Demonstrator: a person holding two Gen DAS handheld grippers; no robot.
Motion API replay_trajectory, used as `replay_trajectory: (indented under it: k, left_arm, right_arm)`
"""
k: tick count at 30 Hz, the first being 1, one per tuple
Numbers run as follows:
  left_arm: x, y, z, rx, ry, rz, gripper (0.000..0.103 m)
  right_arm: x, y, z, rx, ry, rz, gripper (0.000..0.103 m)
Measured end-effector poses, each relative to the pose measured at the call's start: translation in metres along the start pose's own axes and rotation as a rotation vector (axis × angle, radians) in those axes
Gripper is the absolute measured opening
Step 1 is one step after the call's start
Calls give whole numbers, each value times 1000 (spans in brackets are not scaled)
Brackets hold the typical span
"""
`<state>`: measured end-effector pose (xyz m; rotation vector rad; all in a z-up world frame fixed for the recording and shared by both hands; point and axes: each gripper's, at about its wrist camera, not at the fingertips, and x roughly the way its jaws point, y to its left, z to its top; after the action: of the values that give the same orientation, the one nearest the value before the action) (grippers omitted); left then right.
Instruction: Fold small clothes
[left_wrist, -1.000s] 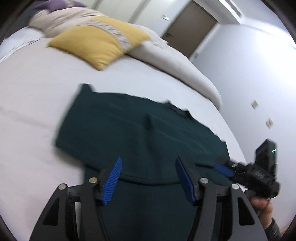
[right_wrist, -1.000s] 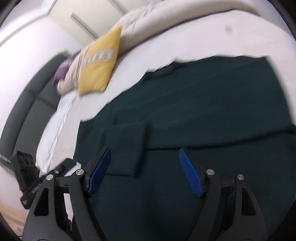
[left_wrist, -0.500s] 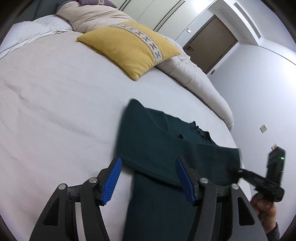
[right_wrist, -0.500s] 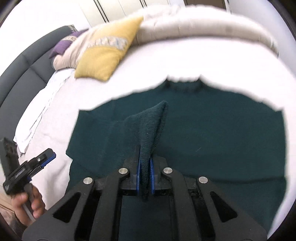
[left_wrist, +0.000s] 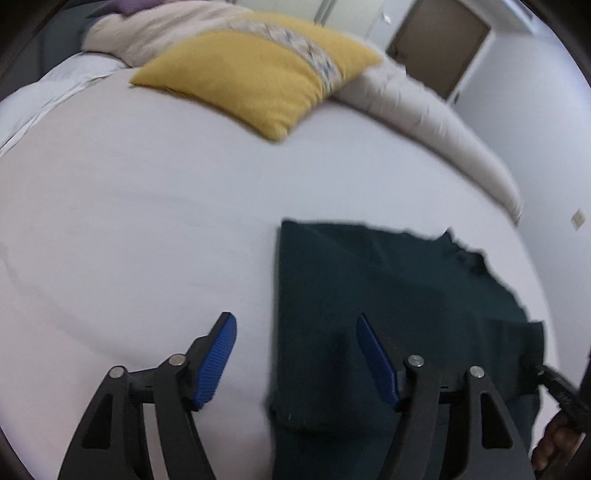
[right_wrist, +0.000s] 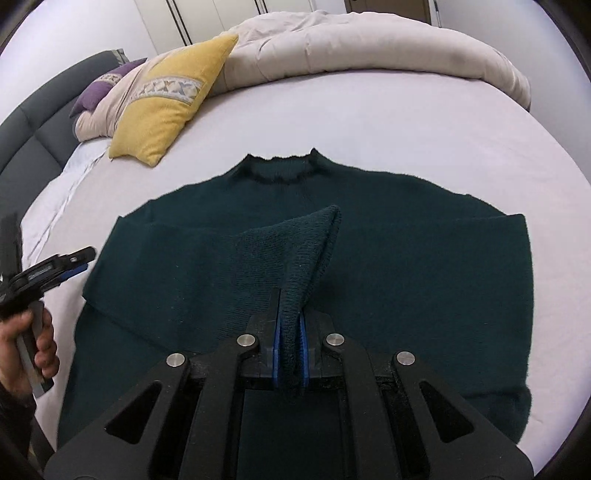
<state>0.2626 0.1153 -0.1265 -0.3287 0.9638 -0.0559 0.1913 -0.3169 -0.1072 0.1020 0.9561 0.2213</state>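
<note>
A dark green knitted sweater (right_wrist: 406, 258) lies flat on the white bed sheet (right_wrist: 369, 122), collar toward the pillows, its sleeves folded in over the body. My right gripper (right_wrist: 290, 347) is shut on a sleeve cuff (right_wrist: 306, 251) and holds it raised over the middle of the sweater. My left gripper (left_wrist: 295, 354) is open and empty, above the sweater's left edge (left_wrist: 369, 295); it also shows at the left of the right wrist view (right_wrist: 55, 266).
A yellow cushion (left_wrist: 258, 77) lies at the head of the bed, also in the right wrist view (right_wrist: 162, 99). A beige duvet (right_wrist: 369, 48) is bunched along the far side. A grey headboard (right_wrist: 33, 125) stands at the left. A brown door (left_wrist: 447, 40) is behind.
My right gripper has closed on the sleeve cuff and lifted it over the sweater's middle. My left gripper, still open, has swung left to the sweater's left edge.
</note>
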Motion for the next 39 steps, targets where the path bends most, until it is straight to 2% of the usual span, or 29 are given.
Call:
replay_trajectory:
  k: [1,2,3,4,5,7,12,15,18,20,24,27,29,35,39]
  left_arm:
    - [6,-2,0,9,19,5,52]
    - [12,-5,0,22,32,20,49]
    - [15,-7,0,37,25,41,41]
    - [15,-9,-1,45,23,50,27]
    - [15,-7,-1,42,25,52,24]
    - [13,0,-2,21,12,45,11]
    - [8,13,-10,-12,-25,29,9]
    - [11,13,-13,-3,-41,42,9]
    - [10,14,-15,4,-48,38,9]
    - [9,14,-14,4,-50,35,9]
    - [7,9,-16,18,-47,28,9]
    - [9,4,-17,49,-51,49,9]
    - [11,6,-18,44,-51,45,10]
    - [8,9,-16,27,-54,41,12]
    - [-14,15,-14,-39,-91,47,24]
  right_arm:
    - [4,-2,-1,7,3,0,6]
    - [5,-3,-2,15,5,2,6]
    - [7,-4,-2,19,5,3,6]
    - [7,-6,-1,19,2,3,6]
    - [8,-5,-1,17,0,1,6]
    - [9,-5,3,20,1,-3,6]
    - [5,-7,7,73,-16,25,6]
    - [39,-24,0,135,69,18,6]
    - [42,-39,-2,230,49,86,6]
    - [36,-32,0,193,38,60,6]
    - [21,-35,4,206,-12,61,6]
    - [35,-48,1,224,28,37,6]
    - [41,-51,-4,229,21,61,6]
    - [30,-43,-2,222,29,55,7]
    - [6,-38,2,201,17,-71,9]
